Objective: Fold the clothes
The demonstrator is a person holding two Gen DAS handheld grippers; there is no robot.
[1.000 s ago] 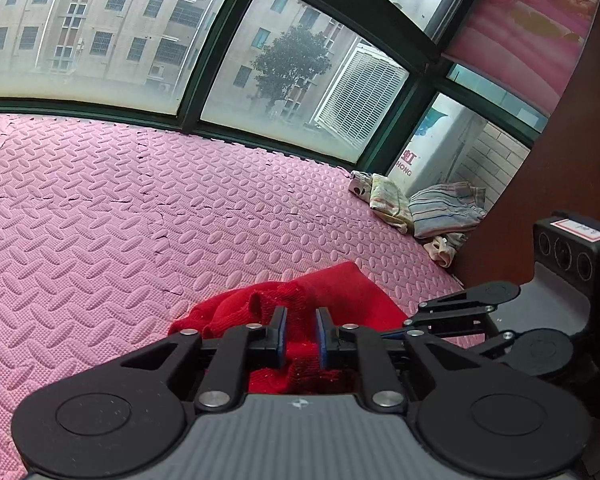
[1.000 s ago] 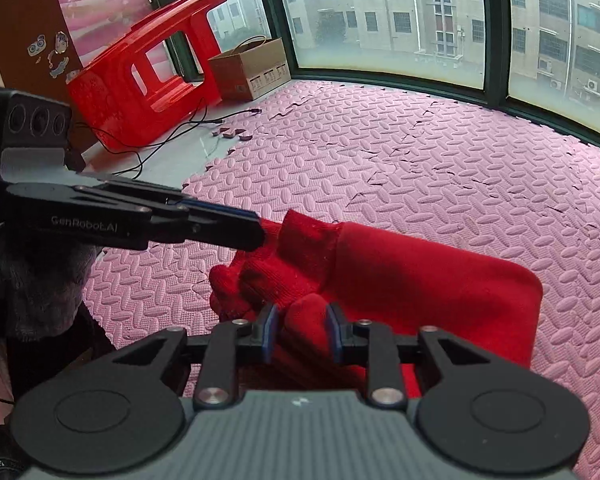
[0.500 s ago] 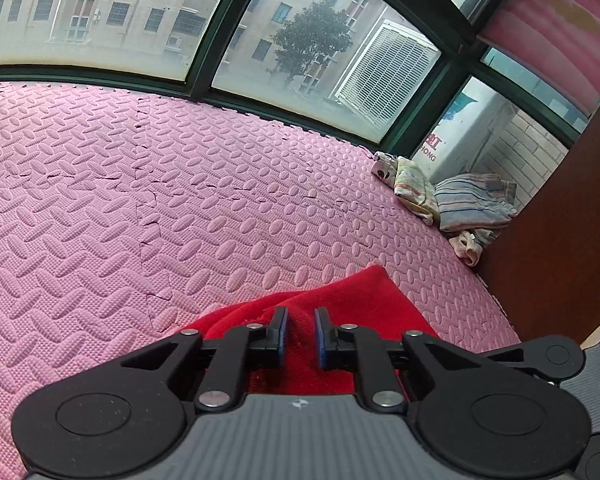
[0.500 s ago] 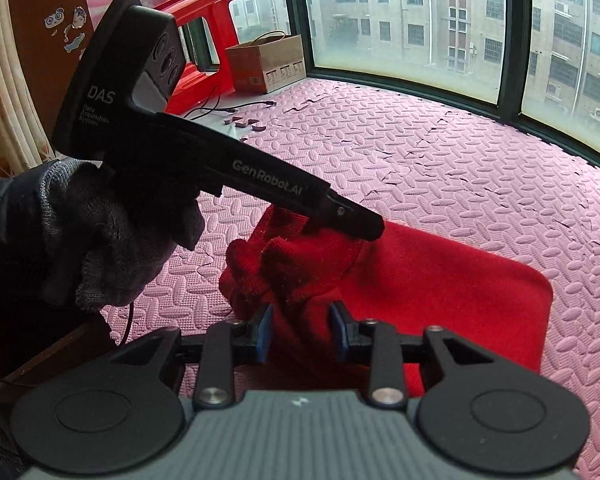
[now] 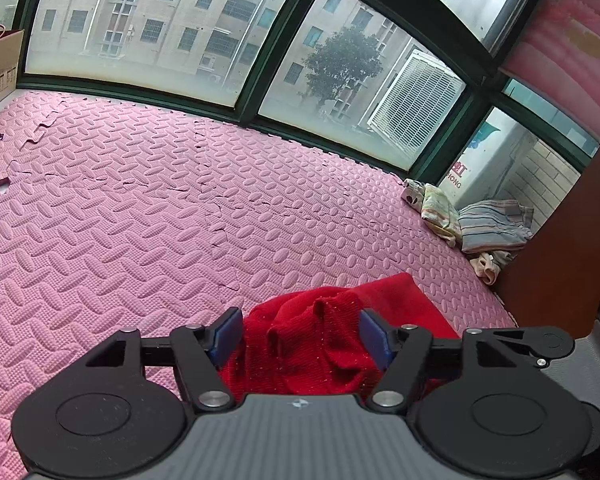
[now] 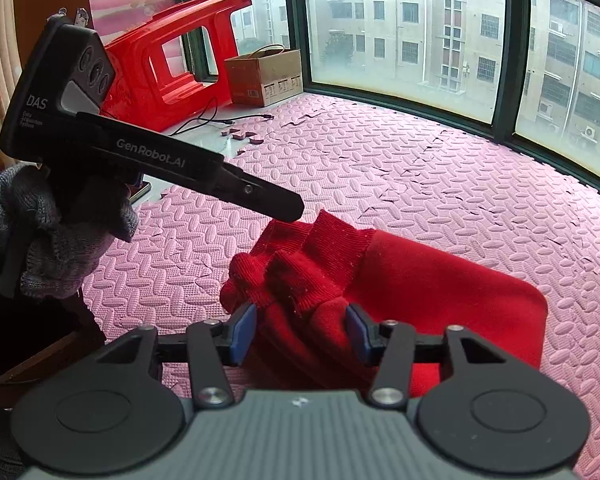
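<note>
A red knit garment (image 6: 440,292) lies folded on the pink foam mat (image 6: 380,168), its ribbed edge bunched up at the near left end. My right gripper (image 6: 300,334) hovers low over that bunch. Its jaws are opening and the red folds sit loose between the blue pads (image 6: 242,334). My left gripper (image 5: 300,336) is also opening wide, with the bunched red garment (image 5: 312,340) between its jaws but not pinched. In the right wrist view, the left gripper (image 6: 288,212) points down at the cuff from the left, held by a hand in a grey glove (image 6: 60,236).
A small pile of striped clothes (image 5: 488,228) lies in the far right corner by a brown cabinet (image 5: 572,248). A red plastic stool (image 6: 172,64), a cardboard box (image 6: 266,76) and a black cable (image 6: 220,120) sit on bare floor past the mat's left edge. Windows line the far side.
Both grippers were pinched on the red bunch and now have spread jaws with the cloth loose. The left gripper has drawn back and up a little from the cuff.
</note>
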